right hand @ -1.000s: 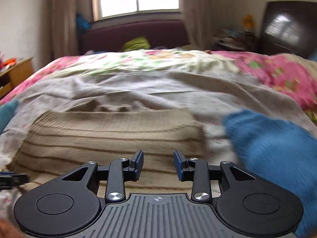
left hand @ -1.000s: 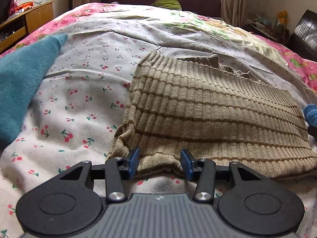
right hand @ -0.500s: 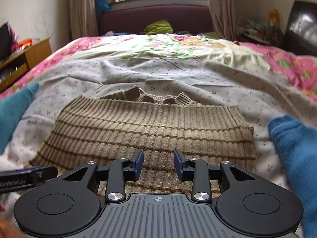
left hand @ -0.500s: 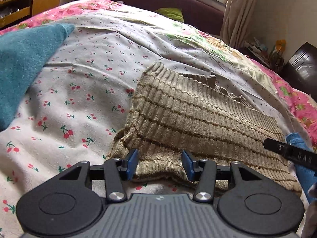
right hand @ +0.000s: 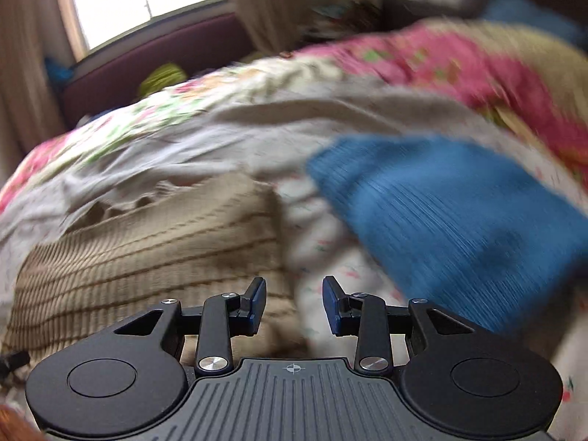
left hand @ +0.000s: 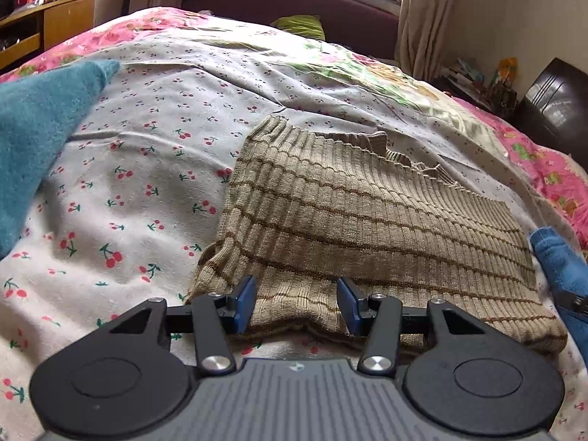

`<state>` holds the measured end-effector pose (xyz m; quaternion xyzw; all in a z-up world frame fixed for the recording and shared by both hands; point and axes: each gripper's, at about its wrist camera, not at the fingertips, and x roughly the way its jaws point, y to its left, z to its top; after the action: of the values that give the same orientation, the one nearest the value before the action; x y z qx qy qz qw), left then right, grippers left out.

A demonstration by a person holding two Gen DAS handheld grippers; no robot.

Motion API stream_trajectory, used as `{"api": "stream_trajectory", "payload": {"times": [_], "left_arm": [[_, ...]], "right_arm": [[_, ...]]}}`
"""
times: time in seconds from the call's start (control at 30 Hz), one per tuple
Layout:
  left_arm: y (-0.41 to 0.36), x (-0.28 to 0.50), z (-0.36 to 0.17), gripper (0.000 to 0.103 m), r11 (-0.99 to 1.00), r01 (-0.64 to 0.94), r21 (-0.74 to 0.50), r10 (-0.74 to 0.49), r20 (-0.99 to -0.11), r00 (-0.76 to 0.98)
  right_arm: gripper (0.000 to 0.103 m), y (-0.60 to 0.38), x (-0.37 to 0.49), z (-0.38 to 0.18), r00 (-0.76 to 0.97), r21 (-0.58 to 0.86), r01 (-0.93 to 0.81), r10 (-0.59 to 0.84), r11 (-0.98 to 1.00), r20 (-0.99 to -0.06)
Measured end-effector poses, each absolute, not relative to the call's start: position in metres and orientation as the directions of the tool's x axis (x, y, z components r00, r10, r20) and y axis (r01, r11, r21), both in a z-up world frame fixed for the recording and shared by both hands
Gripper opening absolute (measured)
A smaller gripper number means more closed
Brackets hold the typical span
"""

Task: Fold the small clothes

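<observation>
A tan ribbed knit garment with thin brown stripes (left hand: 367, 228) lies flat on the cherry-print bed sheet (left hand: 139, 169). My left gripper (left hand: 297, 303) hovers open over the garment's near hem, left of its middle, with nothing pressed between the blue pads. In the blurred right wrist view the same garment (right hand: 147, 250) lies at the left. My right gripper (right hand: 294, 305) is open over the garment's right edge, where the sheet shows. Its jaws hold nothing.
A blue knit piece (right hand: 448, 220) lies right of the tan garment, and its corner (left hand: 555, 257) shows in the left wrist view. A teal cloth (left hand: 36, 136) lies at the left. A wooden cabinet (left hand: 44, 25) stands far left, a dark headboard (left hand: 294, 3) beyond.
My right gripper has swung to the right and rolled, from over the garment's middle to its right edge, and now blurs. The left gripper has stayed over the near hem.
</observation>
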<state>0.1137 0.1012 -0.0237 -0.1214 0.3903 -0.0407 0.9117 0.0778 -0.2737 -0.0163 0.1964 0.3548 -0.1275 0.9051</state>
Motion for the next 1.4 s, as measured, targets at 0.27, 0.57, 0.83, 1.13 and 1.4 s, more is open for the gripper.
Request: {"api": "stream_trajectory", "payload": {"times": [0.27, 0.57, 0.83, 1.13, 1.4], "left_arm": [[0.090, 0.113, -0.025, 0.059, 0.981, -0.008, -0.196, -0.134, -0.702, 0.699], [0.079, 0.111, -0.025, 0.059, 0.991, 0.006, -0.131, -0.095, -0.686, 0.721], [0.060, 0.104, -0.019, 0.059, 0.998, 0.045, -0.033, -0.056, -0.631, 0.774], [0.022, 0.112, 0.007, 0.060, 0.989, 0.143, 0.025, -0.102, -0.577, 0.810], [-0.021, 0.160, -0.005, 0.060, 0.979, 0.191, 0.066, -0.122, -0.560, 0.819]], "right_arm": [[0.036, -0.296, 0.076, -0.047, 0.735, 0.529, 0.351, 0.122, 0.772, -0.666], [0.035, -0.299, 0.112, -0.073, 0.752, 0.650, 0.259, 0.274, 0.714, -0.600], [0.037, -0.308, 0.125, -0.087, 0.778, 0.753, 0.192, 0.371, 0.629, -0.508], [0.036, -0.313, 0.128, -0.091, 0.771, 0.797, 0.157, 0.432, 0.584, -0.468], [0.032, -0.312, 0.128, -0.093, 0.771, 0.787, 0.158, 0.423, 0.596, -0.475]]}}
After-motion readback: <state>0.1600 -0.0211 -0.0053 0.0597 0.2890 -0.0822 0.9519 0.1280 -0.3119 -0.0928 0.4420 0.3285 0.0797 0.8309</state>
